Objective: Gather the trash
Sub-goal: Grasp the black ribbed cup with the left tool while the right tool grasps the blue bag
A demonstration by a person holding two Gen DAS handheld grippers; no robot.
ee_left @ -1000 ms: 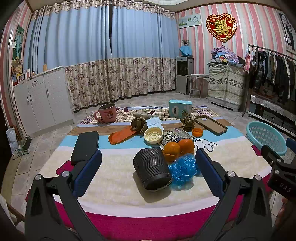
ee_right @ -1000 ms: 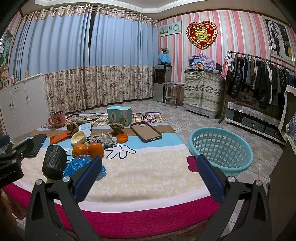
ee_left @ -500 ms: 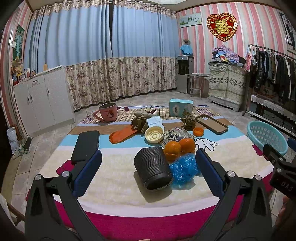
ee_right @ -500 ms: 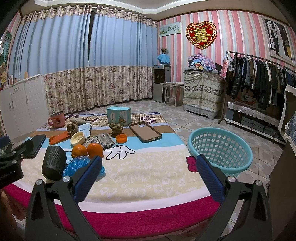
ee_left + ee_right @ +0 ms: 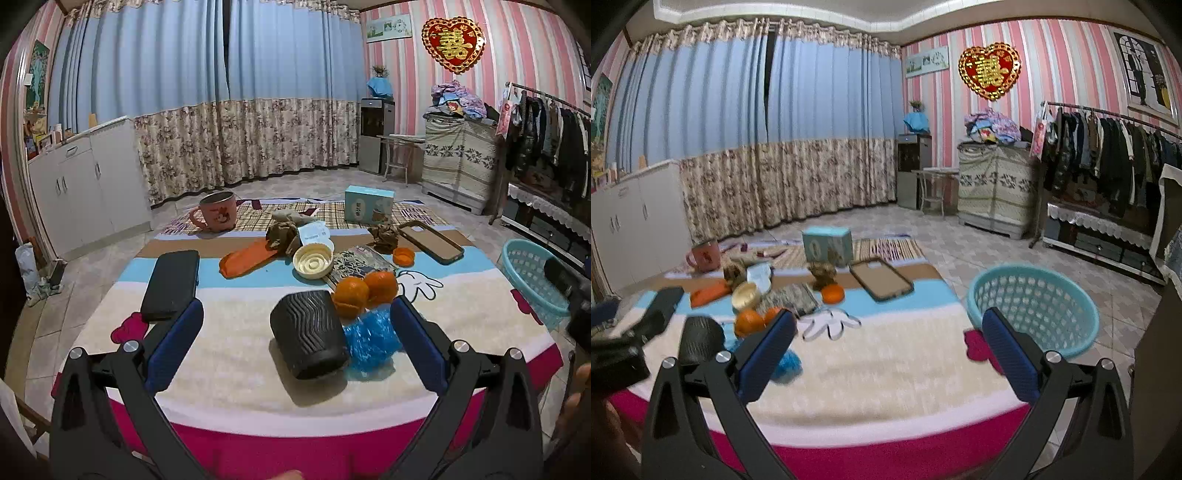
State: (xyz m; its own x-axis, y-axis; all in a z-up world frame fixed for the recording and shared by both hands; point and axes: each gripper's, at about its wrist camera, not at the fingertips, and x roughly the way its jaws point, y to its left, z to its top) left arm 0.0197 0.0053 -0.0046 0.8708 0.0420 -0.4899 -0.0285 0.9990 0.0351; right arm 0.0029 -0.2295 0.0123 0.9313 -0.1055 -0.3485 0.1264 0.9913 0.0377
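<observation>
Near the surface's front edge both claws hang spread and empty: left claw frames the crumpled blue wrapper; right claw faces the turquoise basket beyond the right edge.

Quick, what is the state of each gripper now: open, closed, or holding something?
Left gripper: open, holding nothing; the black ribbed cup lies between its fingers, untouched.
Right gripper: open, holding nothing.

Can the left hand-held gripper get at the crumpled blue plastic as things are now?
Probably yes. The left hand-held gripper is open, and the crumpled blue plastic lies beside the black ribbed cylinder, which crowds its left side.
</observation>
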